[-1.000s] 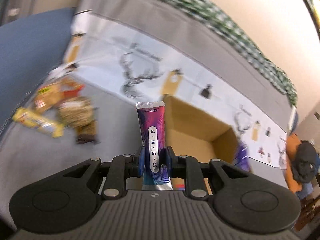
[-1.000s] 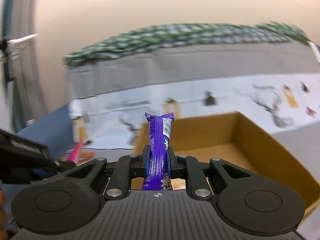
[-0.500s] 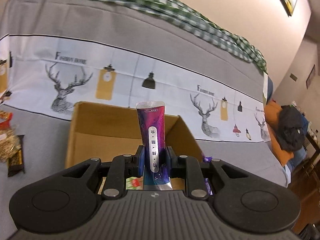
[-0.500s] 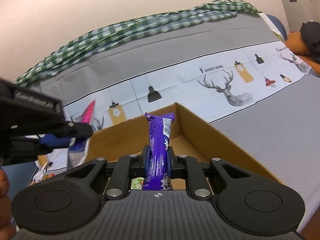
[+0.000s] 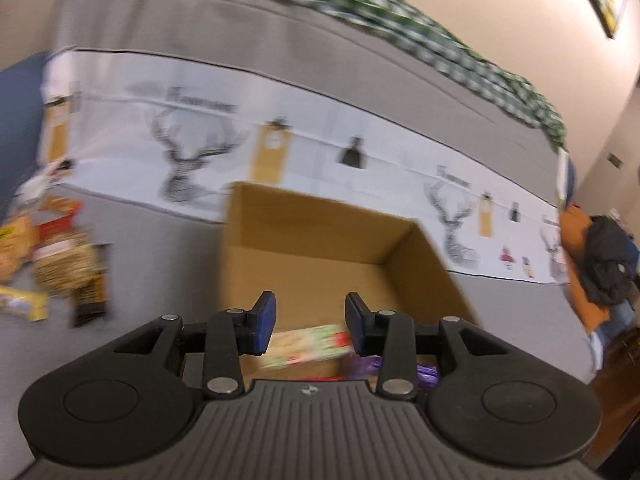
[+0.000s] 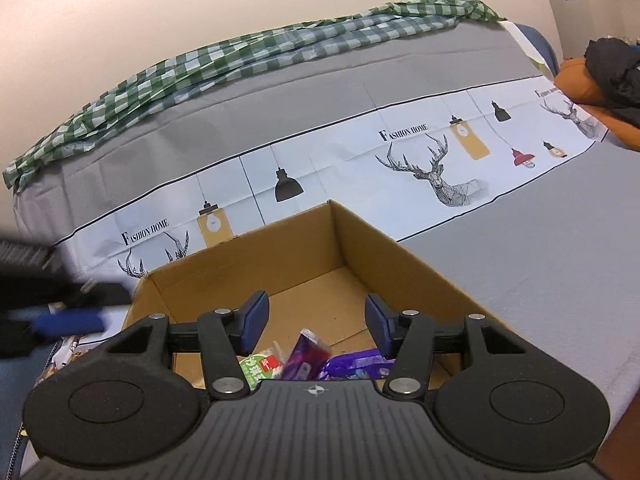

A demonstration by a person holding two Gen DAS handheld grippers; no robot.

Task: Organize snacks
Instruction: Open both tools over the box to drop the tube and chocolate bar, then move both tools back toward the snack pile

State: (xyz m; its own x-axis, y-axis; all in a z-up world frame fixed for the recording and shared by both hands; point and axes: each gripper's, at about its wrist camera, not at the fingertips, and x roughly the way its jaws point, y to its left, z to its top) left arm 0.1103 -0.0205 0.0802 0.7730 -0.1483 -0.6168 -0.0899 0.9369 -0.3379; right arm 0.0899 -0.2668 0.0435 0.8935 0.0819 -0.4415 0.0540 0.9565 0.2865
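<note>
An open cardboard box (image 5: 320, 240) (image 6: 384, 248) sits on the grey bed cover. My left gripper (image 5: 311, 320) hangs over its near side, jaws opening with nothing between them. My right gripper (image 6: 316, 320) is over the same box, jaws opening and empty too. On the box floor lie a purple snack bar (image 6: 356, 364), a purple-magenta stick pack (image 6: 306, 354) and a green-and-red packet (image 6: 260, 366) (image 5: 308, 346). The left gripper shows as a dark blur (image 6: 60, 308) at the left edge of the right wrist view.
A pile of loose snack packets (image 5: 60, 264) lies on the cover left of the box. A white printed strip with deer heads (image 6: 436, 172) runs behind it, a green checked cloth (image 6: 240, 60) beyond. Dark clothes on an orange cushion (image 5: 600, 264) sit far right.
Both grippers have opened and dropped their snacks: the purple-magenta stick pack left the left jaws, the purple bar left the right jaws, and both now lie in the box. The left view has swung left.
</note>
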